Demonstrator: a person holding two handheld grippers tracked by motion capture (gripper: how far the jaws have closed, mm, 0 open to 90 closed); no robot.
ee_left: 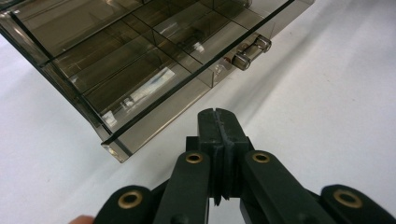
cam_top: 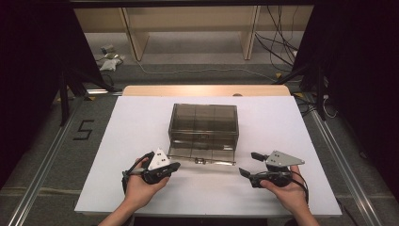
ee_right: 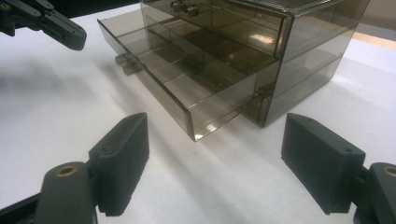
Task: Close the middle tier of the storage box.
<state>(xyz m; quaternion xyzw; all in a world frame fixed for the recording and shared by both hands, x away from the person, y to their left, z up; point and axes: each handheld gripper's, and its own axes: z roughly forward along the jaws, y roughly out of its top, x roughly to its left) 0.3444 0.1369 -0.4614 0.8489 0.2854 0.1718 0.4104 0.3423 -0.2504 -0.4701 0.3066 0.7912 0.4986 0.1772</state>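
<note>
A smoky see-through drawer box (cam_top: 203,123) stands in the middle of the white table top (cam_top: 136,136). Its bottom drawer (cam_top: 201,155) is pulled out toward me, with a small clear handle (cam_top: 200,160) on its front and empty compartments (ee_left: 140,70) inside. My left gripper (cam_top: 176,165) lies just off the drawer's front left corner (ee_left: 114,151). Its jaws are pressed together with nothing between them (ee_left: 218,116). My right gripper (cam_top: 249,164) sits off the drawer's right end, jaws wide apart and empty (ee_right: 217,135), facing the drawer's corner (ee_right: 194,130).
A wooden strip (cam_top: 207,90) edges the table's far side. Beyond it are the floor, loose cables (cam_top: 277,47) and wooden shelf legs (cam_top: 136,42). Black stand legs (cam_top: 63,89) rise at both sides. Bare white surface lies left, right and in front of the box.
</note>
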